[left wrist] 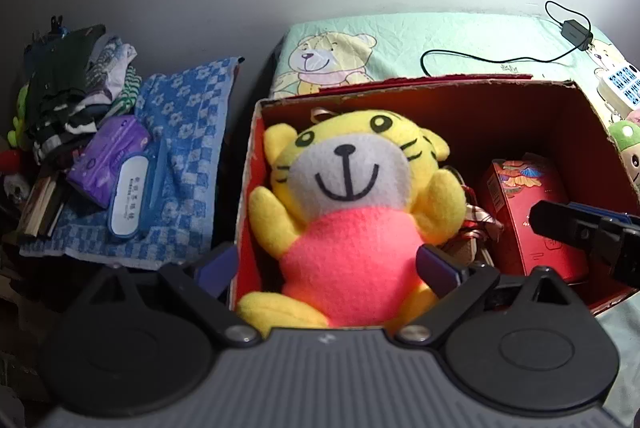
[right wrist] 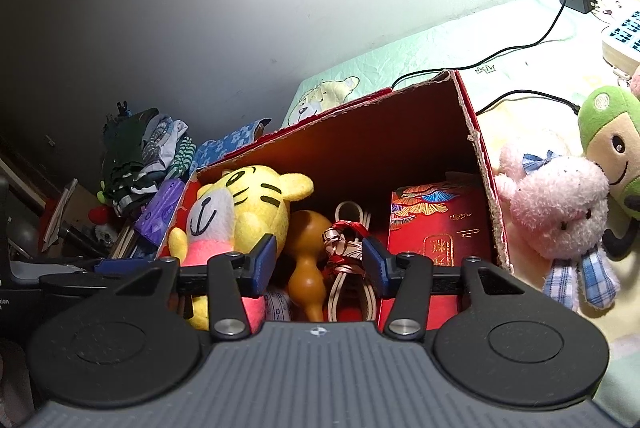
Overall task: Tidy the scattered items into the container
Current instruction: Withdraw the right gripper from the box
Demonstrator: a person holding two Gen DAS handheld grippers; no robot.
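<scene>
A red cardboard box (left wrist: pixel 568 96) stands on the bed; it also shows in the right wrist view (right wrist: pixel 486 164). A yellow tiger plush (left wrist: pixel 352 196) in a pink top lies in its left half. My left gripper (left wrist: pixel 328 268) is open, its fingers wide on either side of the plush's body, one finger outside the box wall. My right gripper (right wrist: pixel 320 264) is open and empty over the box, above a brown gourd (right wrist: pixel 306 256) and a ribbon bundle (right wrist: pixel 346 248). A red gift box (right wrist: pixel 436 224) lies at the box's right. A pink bunny plush (right wrist: pixel 560 212) and a green-capped plush (right wrist: pixel 612 144) lie outside, to the right.
A blue checked towel (left wrist: pixel 188 132) with a purple tissue pack (left wrist: pixel 108 156) and a white case lies left of the box, beside a pile of clothes (left wrist: pixel 76 88). A black charger with cable (left wrist: pixel 576 32) and a white remote (left wrist: pixel 620 84) lie on the bear-print sheet.
</scene>
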